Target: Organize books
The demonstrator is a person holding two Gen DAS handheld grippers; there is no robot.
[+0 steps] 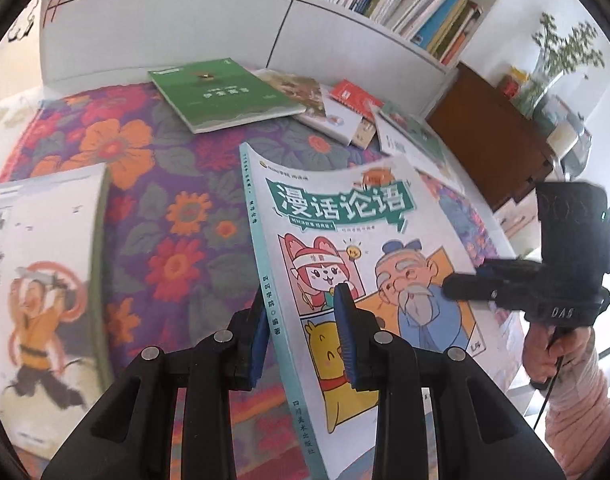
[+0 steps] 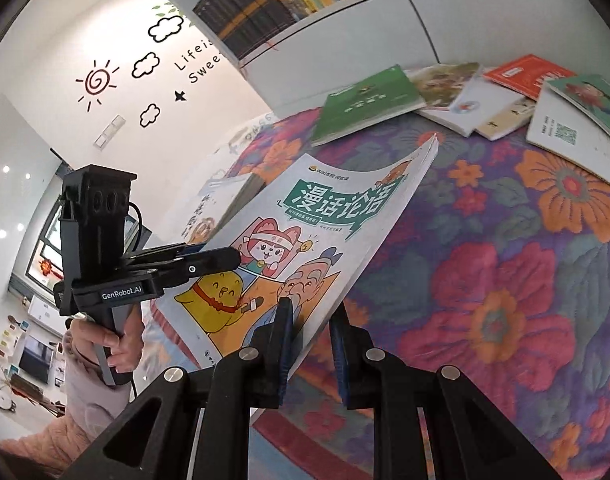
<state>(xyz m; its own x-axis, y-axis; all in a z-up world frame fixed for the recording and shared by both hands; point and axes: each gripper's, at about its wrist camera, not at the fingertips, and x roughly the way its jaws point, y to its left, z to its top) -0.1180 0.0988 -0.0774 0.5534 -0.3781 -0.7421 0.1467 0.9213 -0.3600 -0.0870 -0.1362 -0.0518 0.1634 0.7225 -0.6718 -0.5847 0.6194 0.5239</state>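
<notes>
Item: comic book [image 1: 357, 264], white cover, teal title banner reading 漫话论语; the spine carries 叫叫学院 编著 and, lower down, 四川美术出版社. Cover art: a pink fox-eared figure, a bearded old man in blue, a yellow bear. Held tilted above the floral cloth [image 1: 173, 240], clear of it, between both grippers.

Left gripper [image 1: 305, 344]: blue-padded jaws closed on the book's spine edge. Seen from the right wrist camera, its body reads "GenRobot.AI" and a hand [image 2: 109, 344] in a pink fuzzy sleeve holds the handle.

Right gripper [image 2: 311, 352]: jaws closed on the opposite, page-edge side of the same book. Seen from the left wrist camera, its body reads "DAS".

On the cloth, far side: green book [image 1: 225, 94] lying flat, beside a loose spread of others, among them a red book [image 1: 355, 94] and a white-backed book [image 2: 561, 128] bearing a QR code.

On the cloth, left of the held book in the left wrist view: a white book [image 1: 45, 272] with a leaping figure in orange and brush lettering, blurred.

Behind: white bookshelf [image 1: 345, 32] with a row of upright and leaning books.

Wall [image 2: 117, 92]: black decals of sun, clouds and a star, with lettering "Lifeis" and "Swee", cut off by the shelf.
</notes>
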